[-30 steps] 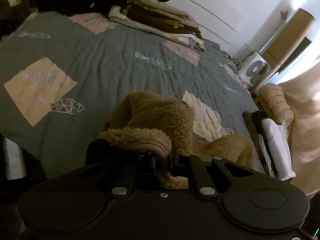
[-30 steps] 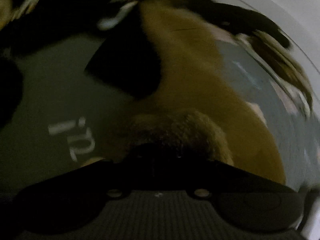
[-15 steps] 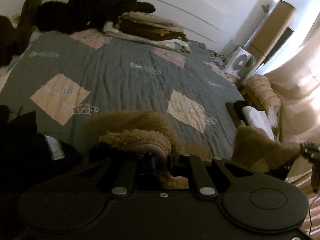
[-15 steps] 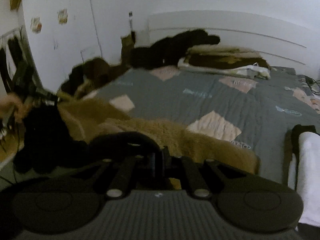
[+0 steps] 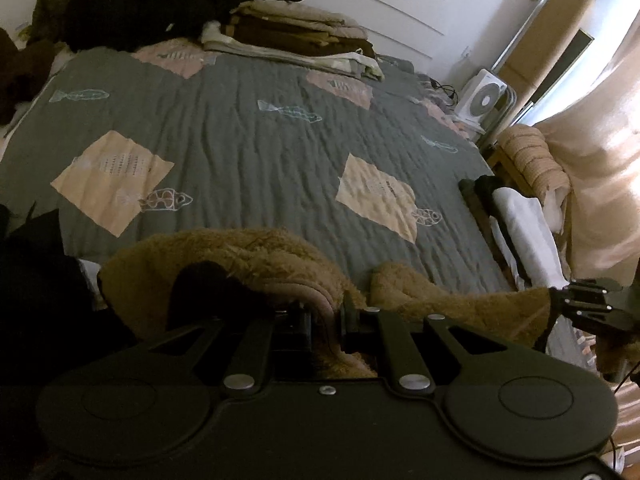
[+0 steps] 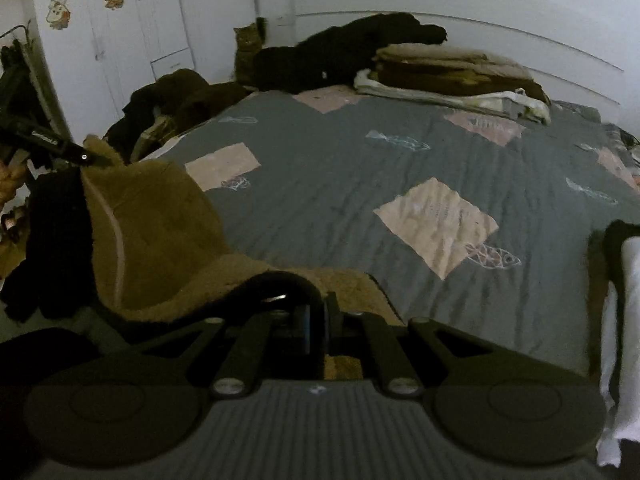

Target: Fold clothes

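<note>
- Left gripper (image 5: 325,314): jaws closed tight on the pinkish trimmed edge of the fleece (image 5: 256,256), a brown fuzzy garment; fabric bunches up over the fingers.
- Right gripper (image 6: 316,320): jaws closed on another edge of the fleece (image 6: 160,216), pinching a dark trim band that loops over the fingers.
- In the left view the right gripper (image 5: 580,300) shows at the far right, holding the other end of the fleece; in the right view the left gripper (image 6: 60,148) shows at the far left, with the fleece corner at its tip.
- Fleece is stretched between the two grippers at the near edge of the bed (image 5: 240,140); its middle sags onto the quilt, ends lifted.
- A black part of the garment (image 6: 60,240) hangs under the left gripper; lining or separate piece, cannot tell.
- Bed has a grey quilt with peach patches and fish outlines.
- Folded stack (image 5: 304,36) of beige and brown clothes at the headboard end, black pile (image 5: 168,4) just beside it.
- Cat (image 6: 247,54) sits upright by the wall, beside the black pile.
- White fan (image 5: 484,98) on the floor past the far corner of the bed.
- White cloth (image 5: 528,236) lies along the right side of the bed, knit item (image 5: 532,160) near it.
- White wardrobe (image 6: 120,32) with two stickers at the left.
</note>
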Demonstrator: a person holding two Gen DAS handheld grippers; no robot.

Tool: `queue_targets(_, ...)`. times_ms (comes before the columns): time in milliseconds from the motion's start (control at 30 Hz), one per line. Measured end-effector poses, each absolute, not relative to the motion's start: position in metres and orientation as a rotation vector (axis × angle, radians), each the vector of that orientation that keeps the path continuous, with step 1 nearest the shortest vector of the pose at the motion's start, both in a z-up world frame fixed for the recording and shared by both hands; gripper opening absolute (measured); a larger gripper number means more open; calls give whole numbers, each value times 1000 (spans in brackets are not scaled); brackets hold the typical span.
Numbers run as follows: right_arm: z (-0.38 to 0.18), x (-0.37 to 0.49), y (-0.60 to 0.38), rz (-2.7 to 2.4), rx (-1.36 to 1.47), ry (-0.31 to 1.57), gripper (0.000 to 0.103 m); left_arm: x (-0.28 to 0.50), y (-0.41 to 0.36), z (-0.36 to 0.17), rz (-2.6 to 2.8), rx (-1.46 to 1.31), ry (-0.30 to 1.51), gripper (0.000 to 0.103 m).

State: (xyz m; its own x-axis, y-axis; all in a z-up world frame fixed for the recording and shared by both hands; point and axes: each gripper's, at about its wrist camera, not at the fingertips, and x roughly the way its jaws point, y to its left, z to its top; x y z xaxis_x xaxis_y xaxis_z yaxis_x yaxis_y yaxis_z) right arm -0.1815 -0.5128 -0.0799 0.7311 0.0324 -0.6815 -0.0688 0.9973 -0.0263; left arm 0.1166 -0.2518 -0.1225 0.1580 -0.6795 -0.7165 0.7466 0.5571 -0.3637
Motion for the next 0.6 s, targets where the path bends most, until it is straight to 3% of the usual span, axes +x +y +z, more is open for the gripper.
queue_targets(133,-106,-169,-498,81,-113,794,14,118,-245,-131,-1003,75,997,12)
queue_targets(433,-161,-147,-455,146,-331,822,63,113,-238,-145,-984,79,1021,12)
queue_targets(533,-166,-139,-447,157,-342,791,63,114,-235,-144,-977,78,1017,12)
queue_targets(567,-164,-136,-449,165,-306,781,58,113,-234,-144,-975,79,1016,12)
queue_targets(600,-162,-133,-453,175,-259,770,44,113,-233,-144,-972,81,1014,12)
